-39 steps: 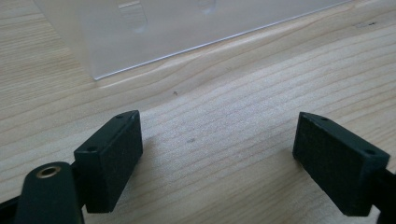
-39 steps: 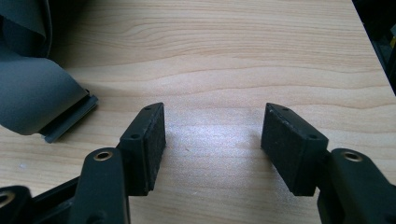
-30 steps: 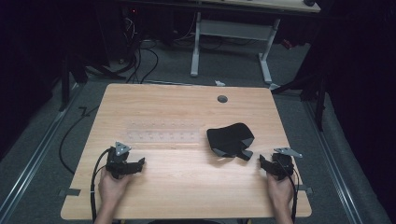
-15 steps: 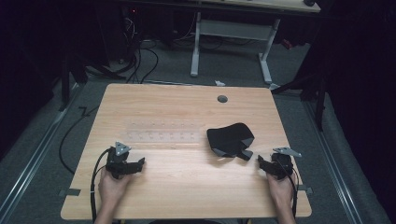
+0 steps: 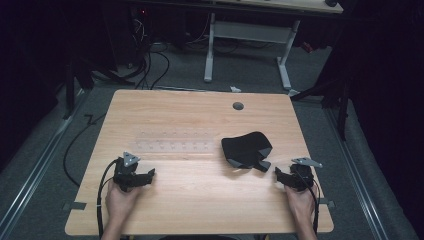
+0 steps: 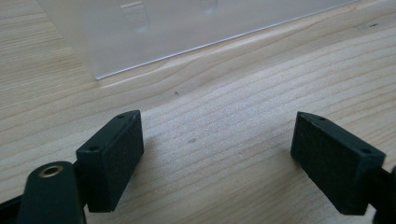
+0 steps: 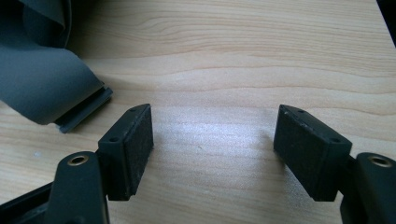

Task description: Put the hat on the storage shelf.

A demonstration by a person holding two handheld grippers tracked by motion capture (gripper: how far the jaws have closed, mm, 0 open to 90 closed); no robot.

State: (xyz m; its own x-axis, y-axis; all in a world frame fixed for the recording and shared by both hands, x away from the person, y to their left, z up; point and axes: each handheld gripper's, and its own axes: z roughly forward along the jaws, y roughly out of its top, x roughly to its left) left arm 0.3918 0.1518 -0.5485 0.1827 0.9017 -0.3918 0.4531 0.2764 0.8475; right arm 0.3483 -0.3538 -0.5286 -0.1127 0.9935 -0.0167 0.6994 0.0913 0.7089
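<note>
Your right gripper (image 5: 281,175) rests low over the wooden table (image 5: 200,210) near its right front corner, and its jaws have just been opening; they now stand spread wide with nothing but bare wood grain between them. In the right gripper view, the dark grey fabric pouch (image 7: 39,88) lies just ahead of your left-hand finger (image 7: 130,149) and off to that side, apart from the pad and not touching it. A flat, stiff tab (image 7: 84,112) at the pouch's edge points toward that finger and is the closest part of it to the pad. From the high view the pouch (image 5: 246,149) sits flat on the table, just beyond the right gripper's tips and a little inward toward the table's middle. Your left gripper (image 5: 148,176) is likewise released, its two black pads held wide apart over bare wood near the left front of the table. In the left gripper view, a clear plastic sheet (image 6: 187,32) lies flat ahead of the fingers, its near edge running across beyond the tips and its corner sitting ahead of the left-hand finger (image 6: 114,156), apart from both pads. The pouch is well off to the side of this gripper, beyond the sheet's far end.
</note>
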